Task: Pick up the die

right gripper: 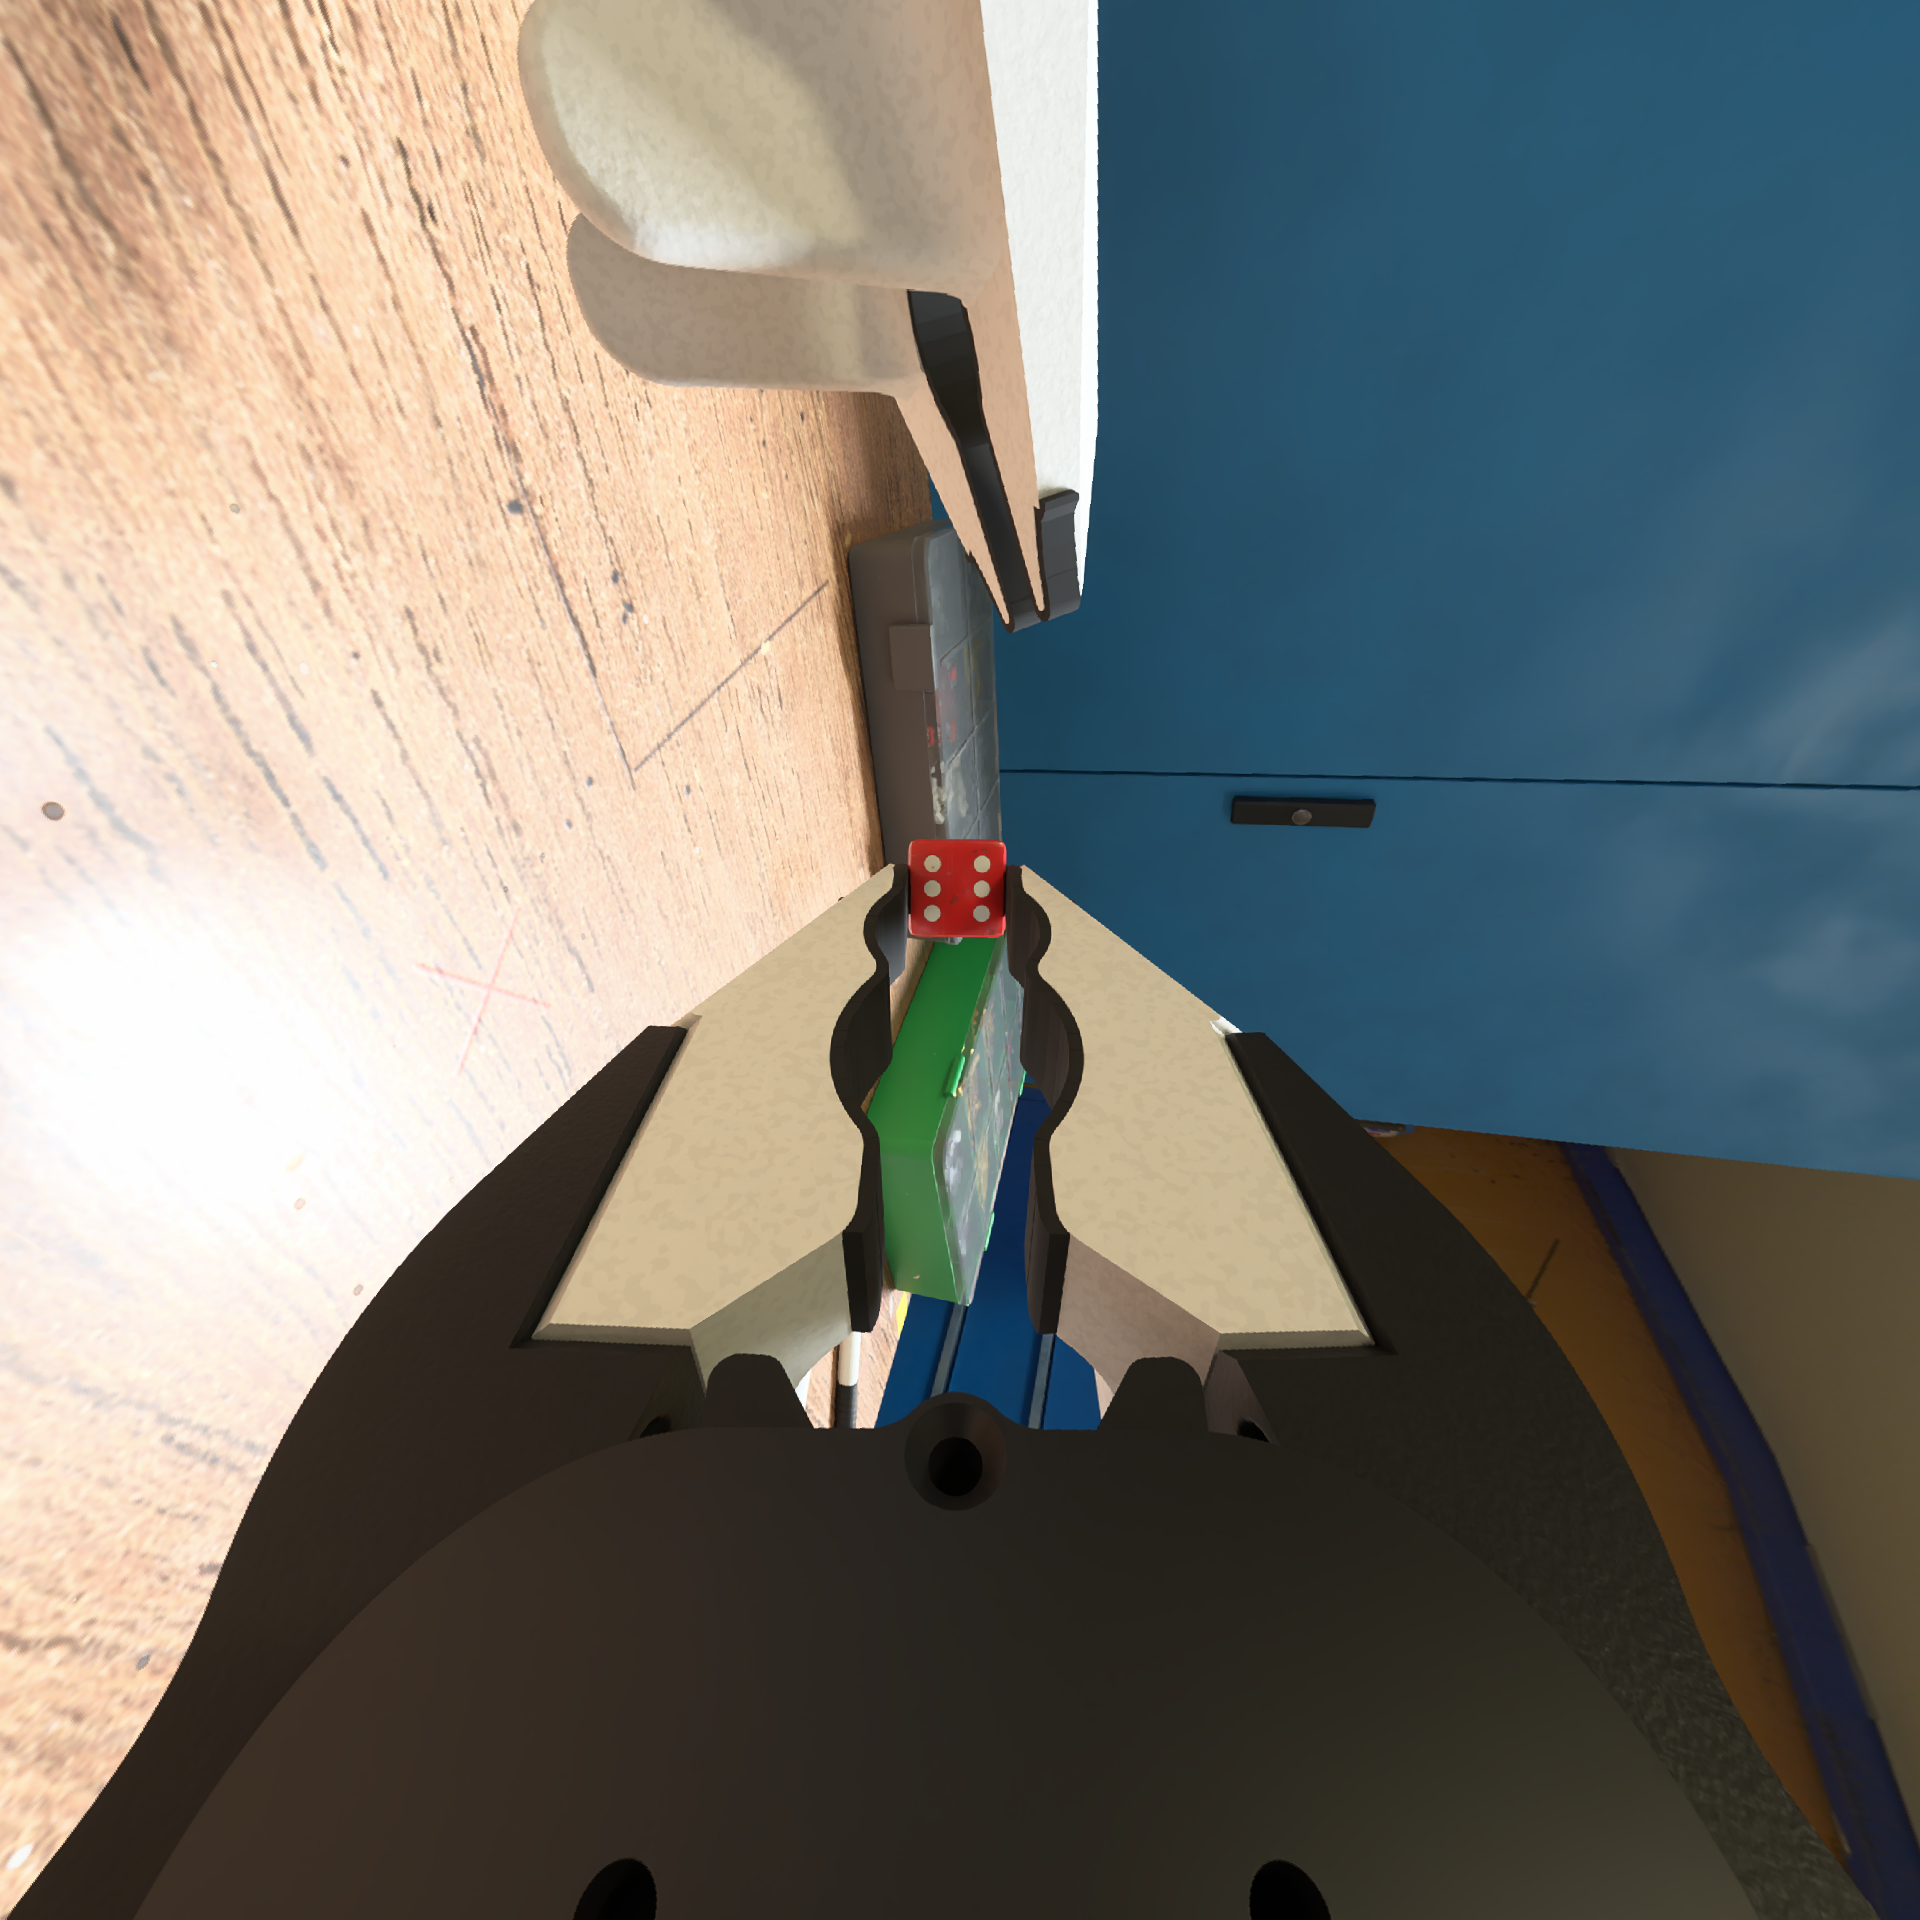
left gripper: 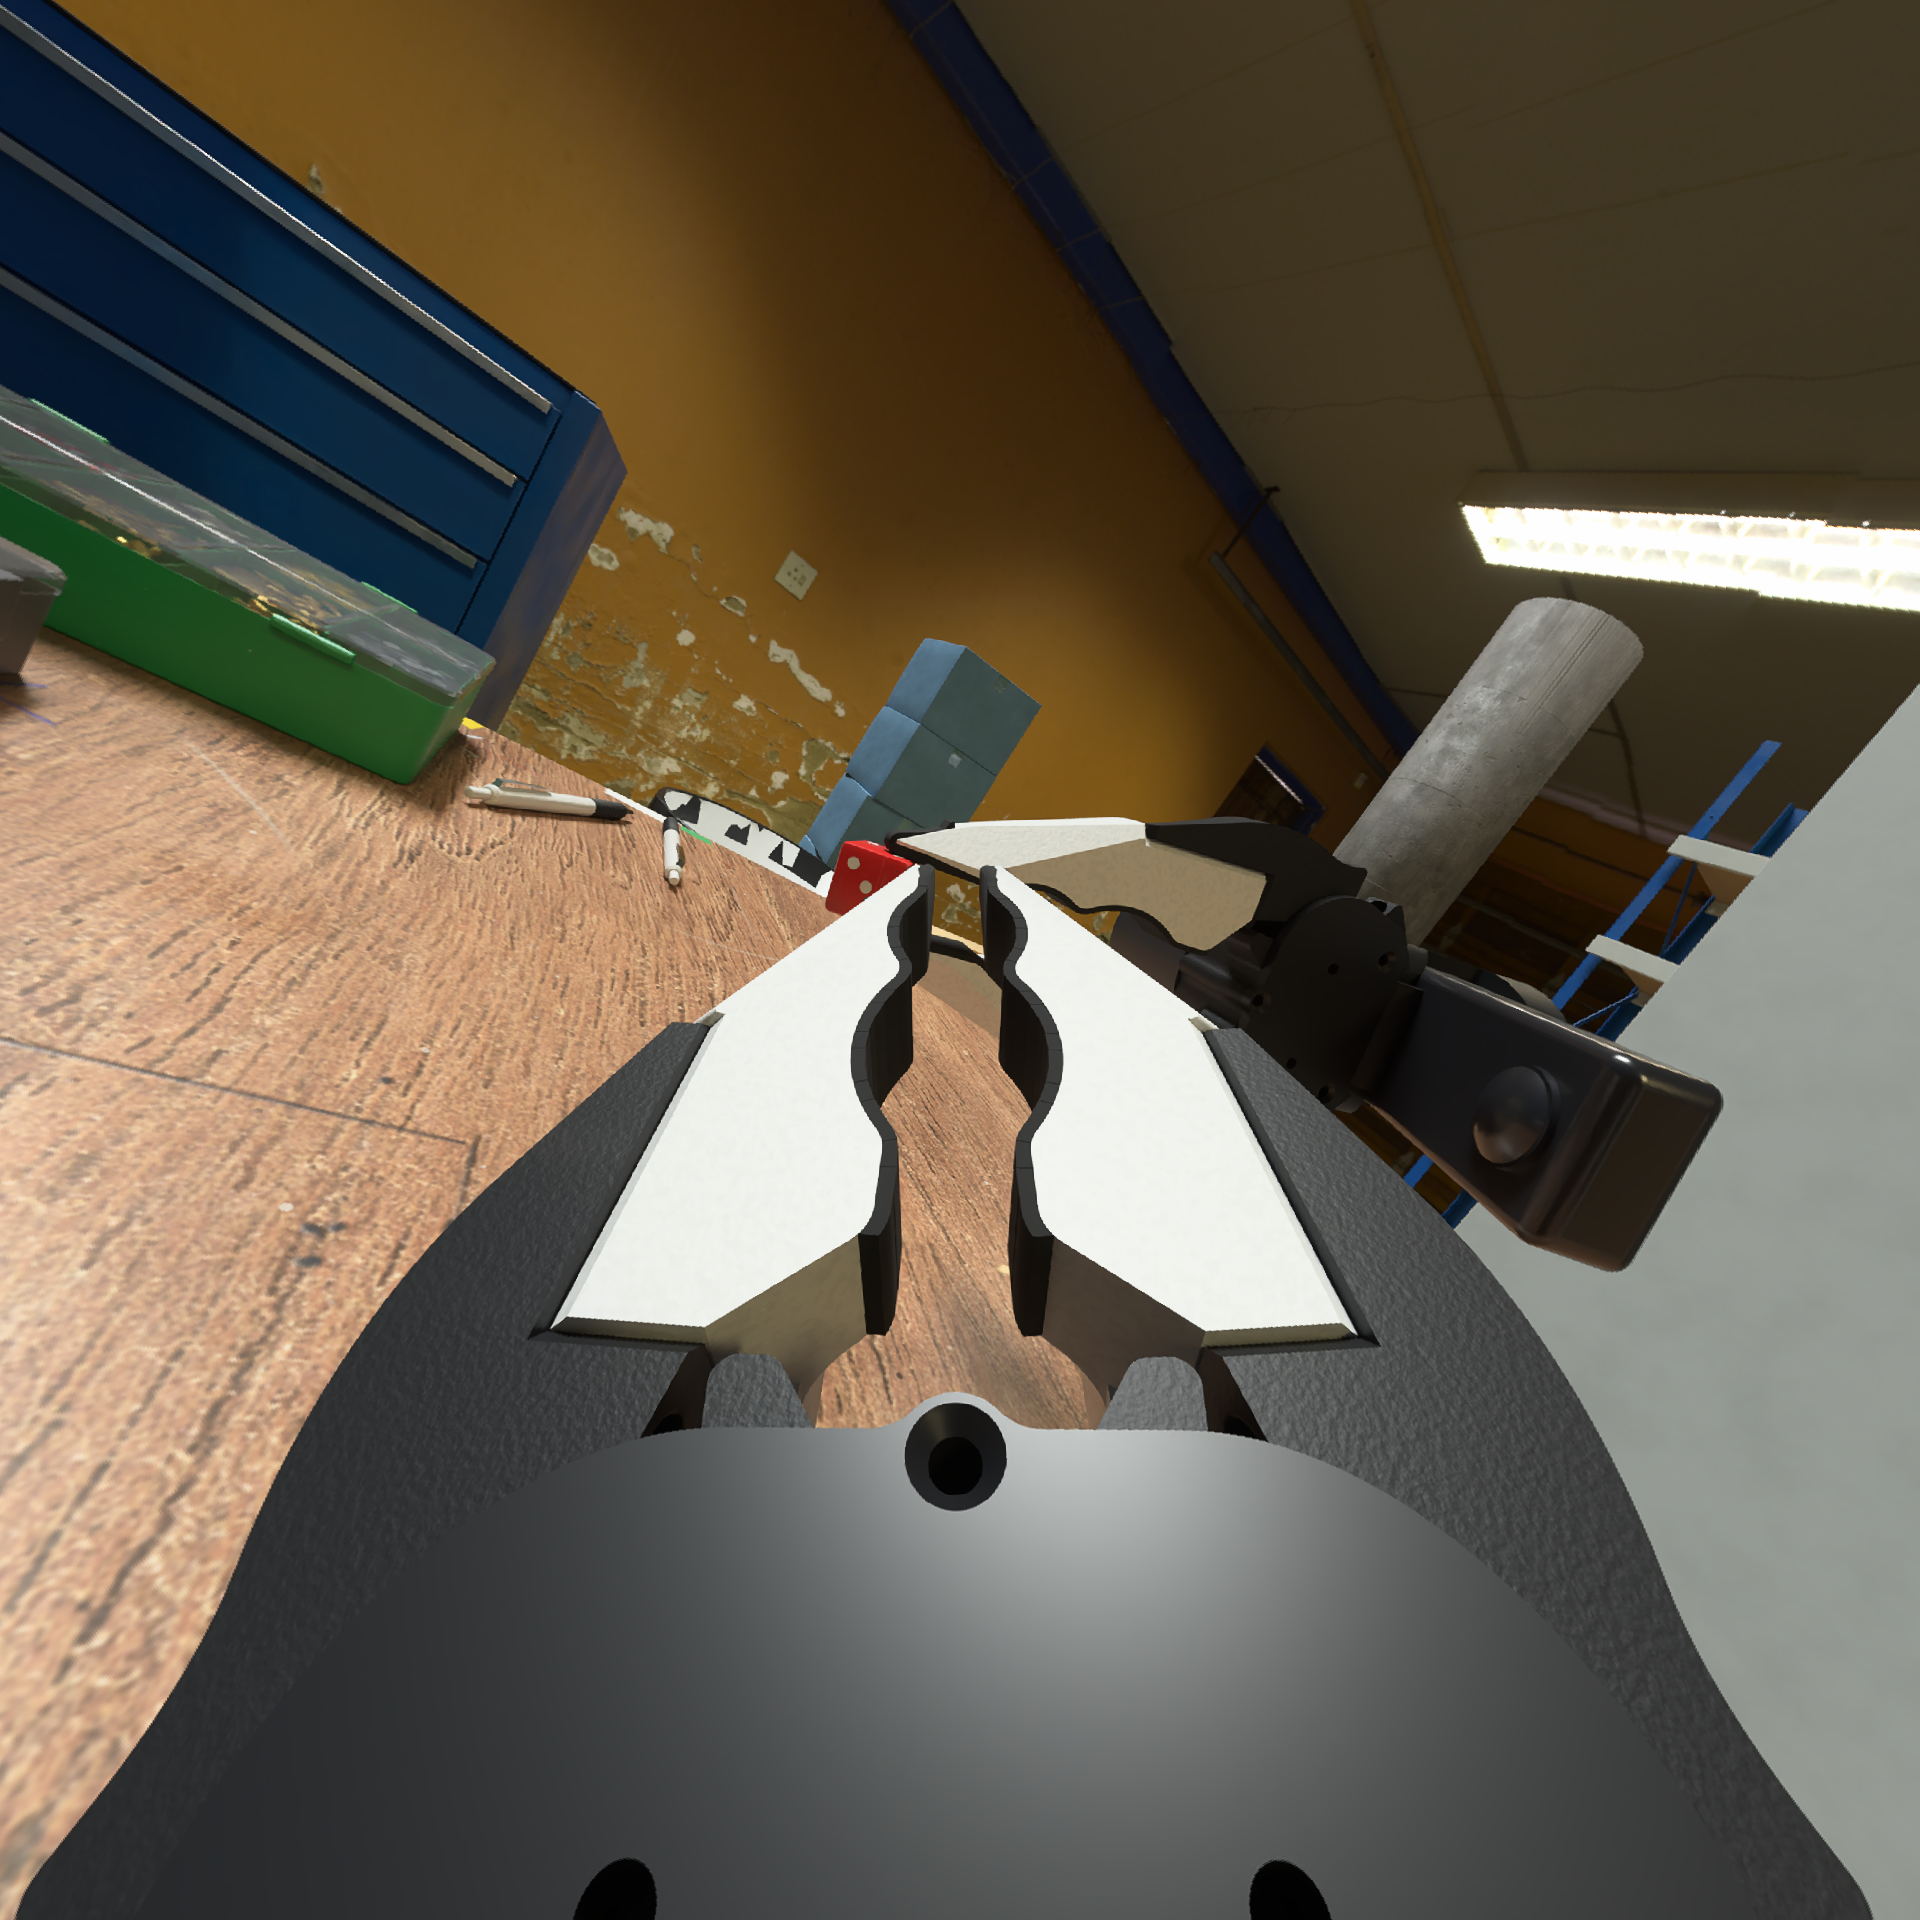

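Note:
The red die with white pips (right gripper: 956,888) is pinched between the tips of my right gripper (right gripper: 957,883), which is shut on it and holds it above the wooden table (right gripper: 364,727). In the left wrist view the die (left gripper: 860,875) shows just past my left fingertips, held by the right gripper (left gripper: 914,847) coming in from the right. My left gripper (left gripper: 955,875) is closed to a thin gap with nothing between its fingers. It also shows in the right wrist view (right gripper: 1023,592), hovering beyond the die.
A green organiser box (left gripper: 239,623) lies in front of a blue drawer cabinet (left gripper: 260,312). Two pens (left gripper: 545,800) and a black-and-white patterned piece (left gripper: 748,826) lie near the table's far edge. A grey case (right gripper: 935,675) and a blue cabinet (right gripper: 1455,520) stand behind the die.

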